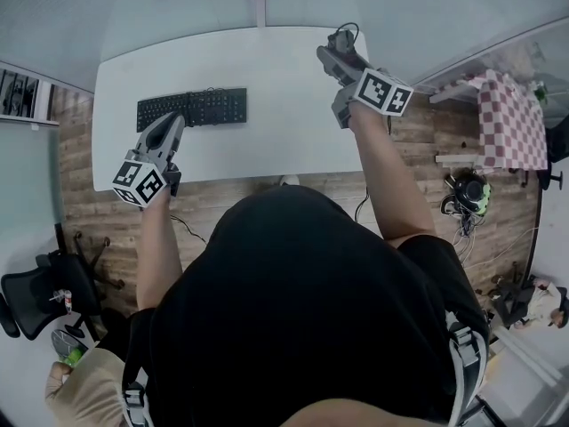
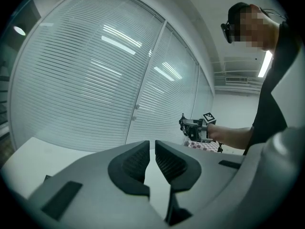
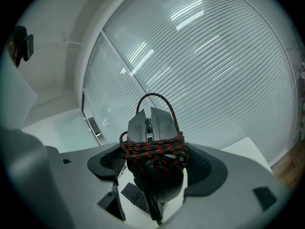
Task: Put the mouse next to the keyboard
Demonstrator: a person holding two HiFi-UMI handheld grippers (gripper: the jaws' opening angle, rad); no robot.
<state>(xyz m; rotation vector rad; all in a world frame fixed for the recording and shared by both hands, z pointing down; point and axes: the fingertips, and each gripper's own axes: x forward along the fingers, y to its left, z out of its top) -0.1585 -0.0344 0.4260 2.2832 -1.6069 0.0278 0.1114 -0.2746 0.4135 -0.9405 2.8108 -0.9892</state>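
Observation:
The black keyboard (image 1: 191,108) lies on the left part of the white table (image 1: 284,123). My left gripper (image 1: 166,132) hovers at the keyboard's near left end, shut with nothing between its pads (image 2: 135,163). My right gripper (image 1: 339,53) is raised over the table's far right corner. It is shut on a grey mouse (image 3: 151,127) that has its red-and-black braided cable (image 3: 155,149) wound around the body. The mouse (image 1: 341,37) sticks out beyond the jaws. A strip of the keyboard (image 3: 135,197) shows below, between the right jaws. The left gripper view shows the right gripper (image 2: 192,127) far off.
A pink-and-white checkered stand (image 1: 511,118) is right of the table, with a tangle of cables (image 1: 467,194) on the wooden floor near it. A black office chair (image 1: 40,292) stands at lower left. A glass wall with blinds (image 2: 95,80) runs behind the table.

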